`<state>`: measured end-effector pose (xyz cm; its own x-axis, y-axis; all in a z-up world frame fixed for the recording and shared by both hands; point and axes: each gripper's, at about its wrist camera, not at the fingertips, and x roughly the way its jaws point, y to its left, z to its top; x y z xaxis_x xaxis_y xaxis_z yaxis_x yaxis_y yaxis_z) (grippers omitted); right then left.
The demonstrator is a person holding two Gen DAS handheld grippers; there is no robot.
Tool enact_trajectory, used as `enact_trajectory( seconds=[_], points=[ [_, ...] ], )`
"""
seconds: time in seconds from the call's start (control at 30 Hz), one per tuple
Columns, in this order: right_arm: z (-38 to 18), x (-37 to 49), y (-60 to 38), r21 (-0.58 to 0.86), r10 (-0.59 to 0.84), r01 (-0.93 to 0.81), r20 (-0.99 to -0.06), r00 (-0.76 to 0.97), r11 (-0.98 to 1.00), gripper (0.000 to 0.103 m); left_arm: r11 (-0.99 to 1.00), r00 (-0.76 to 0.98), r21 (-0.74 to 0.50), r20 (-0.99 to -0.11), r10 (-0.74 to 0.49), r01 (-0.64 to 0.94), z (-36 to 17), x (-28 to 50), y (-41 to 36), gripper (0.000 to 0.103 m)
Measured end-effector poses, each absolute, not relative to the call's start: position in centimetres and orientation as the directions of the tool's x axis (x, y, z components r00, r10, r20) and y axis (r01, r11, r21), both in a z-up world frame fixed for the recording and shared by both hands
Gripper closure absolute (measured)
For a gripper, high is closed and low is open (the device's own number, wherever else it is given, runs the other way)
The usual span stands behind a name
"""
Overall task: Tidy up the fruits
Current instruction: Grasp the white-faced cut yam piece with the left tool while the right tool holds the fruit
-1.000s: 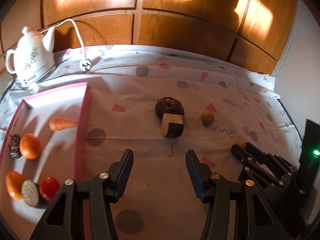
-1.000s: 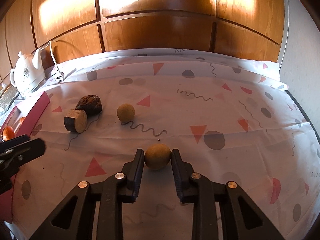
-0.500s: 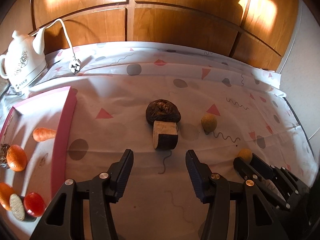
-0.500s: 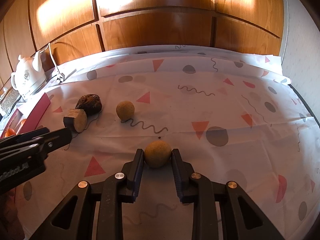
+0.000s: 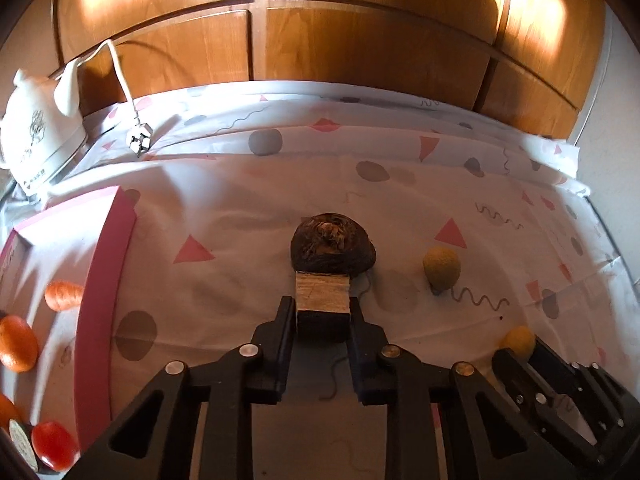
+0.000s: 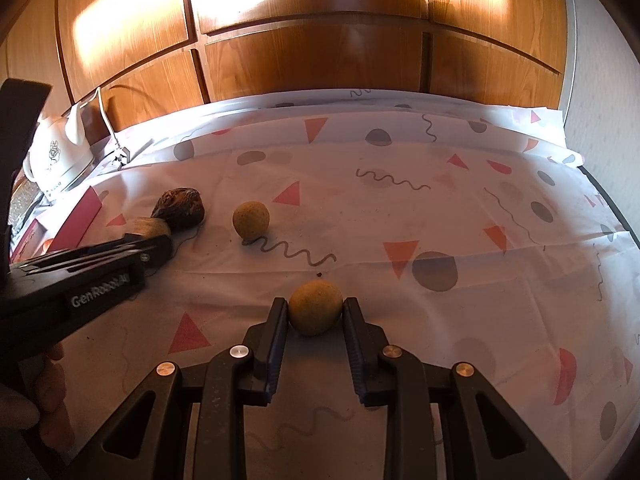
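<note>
White cloth [image 5: 224, 208] printed with pink triangles and grey dots covers the table below brown wooden panels [image 5: 360, 52] across the top of both views. A pink tray [image 5: 102, 304] at the left edge of the left wrist view holds a carrot [image 5: 64, 295], orange fruits [image 5: 18, 343] and a red one [image 5: 54, 445]; a white kettle [image 5: 38, 136] sits at upper left. At lower centre the left gripper [image 5: 323, 314] has just closed, its 2 jaws pressing the sides of a dark cut fruit piece [image 5: 322, 308] that touches a dark brown round fruit [image 5: 332, 245] just above it. In the right wrist view the right gripper [image 6: 315, 312] clamps a tan round fruit [image 6: 315, 307] at lower centre; another tan ball [image 6: 251, 220] lies apart at centre left.
</note>
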<state>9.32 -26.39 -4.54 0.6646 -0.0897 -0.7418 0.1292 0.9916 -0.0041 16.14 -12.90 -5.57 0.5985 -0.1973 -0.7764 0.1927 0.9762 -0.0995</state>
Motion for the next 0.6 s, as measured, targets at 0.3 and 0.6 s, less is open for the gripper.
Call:
enact_trajectory(
  seconds=[0.3,0.6],
  points=[
    [-4.6,9.4,-26.4,0.0,-0.085,0.127,-0.742,0.665,0.992,0.075,0.976,0.635,-0.094,-0.746,-0.2,0.197,-6.0,10.6,-10.2,0.079],
    [-4.7,9.5,-26.3,-0.02,-0.1,0.128,-0.745,0.66,0.992,0.075,0.976,0.651,-0.074,-0.735,-0.191,0.203,-6.5,10.5,-10.5,0.078]
  ],
)
